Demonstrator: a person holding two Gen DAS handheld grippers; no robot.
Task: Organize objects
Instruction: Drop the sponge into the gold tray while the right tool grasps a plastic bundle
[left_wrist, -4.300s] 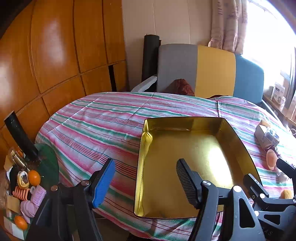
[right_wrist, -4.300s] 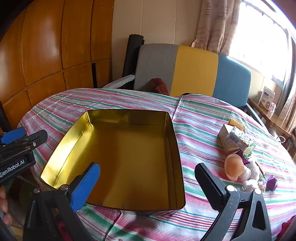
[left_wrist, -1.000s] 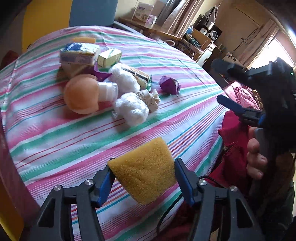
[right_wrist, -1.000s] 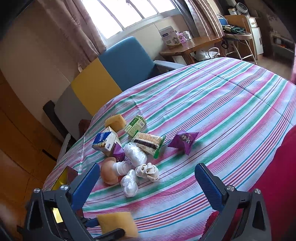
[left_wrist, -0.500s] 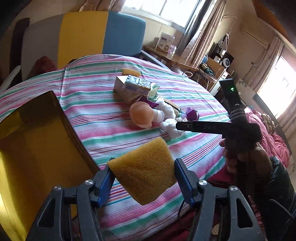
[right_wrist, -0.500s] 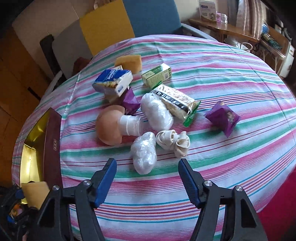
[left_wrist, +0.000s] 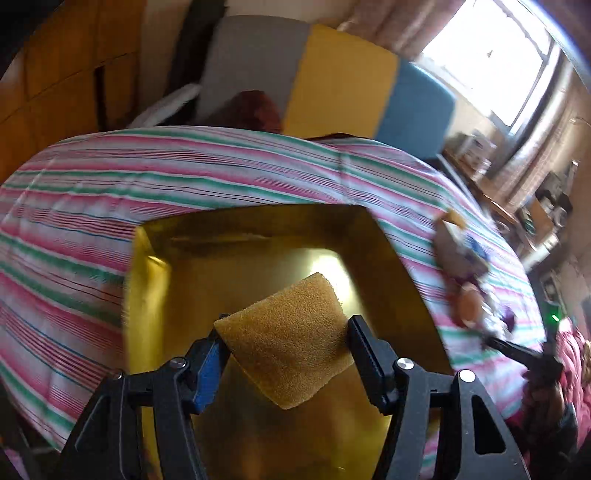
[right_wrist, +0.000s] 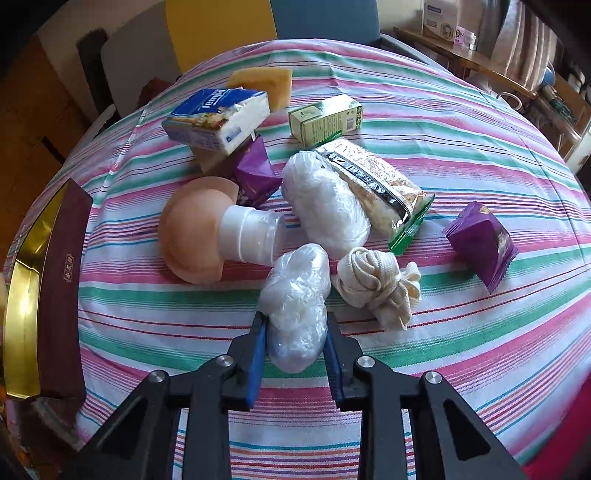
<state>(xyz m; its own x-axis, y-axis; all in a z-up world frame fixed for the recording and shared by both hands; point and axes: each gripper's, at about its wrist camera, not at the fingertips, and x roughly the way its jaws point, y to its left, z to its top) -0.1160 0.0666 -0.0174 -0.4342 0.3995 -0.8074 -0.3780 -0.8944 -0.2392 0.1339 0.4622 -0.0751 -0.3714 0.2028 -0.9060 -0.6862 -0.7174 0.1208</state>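
Note:
My left gripper (left_wrist: 286, 339) is shut on a yellow sponge (left_wrist: 288, 336) and holds it above the open gold tin (left_wrist: 147, 295) on the striped tablecloth. My right gripper (right_wrist: 293, 341) has its fingers closed around a small clear plastic-wrapped bundle (right_wrist: 295, 302) that lies on the cloth. Behind it lie a peach mushroom-shaped toy (right_wrist: 195, 232), a larger plastic bundle (right_wrist: 325, 199), a knotted cream cloth (right_wrist: 373, 284), a snack packet (right_wrist: 376, 184) and a purple packet (right_wrist: 480, 240). The tin's edge shows in the right wrist view (right_wrist: 22, 288) at far left.
A tissue pack (right_wrist: 218, 118), a second sponge (right_wrist: 266, 85), a green carton (right_wrist: 325, 118) and another purple packet (right_wrist: 255, 173) lie farther back. A grey, yellow and blue chair (left_wrist: 332, 81) stands behind the table. The table edge is close below my right gripper.
My left gripper has carried the sponge left, from beside the tin to above it. My right gripper has moved down and closed its fingers around the small plastic bundle.

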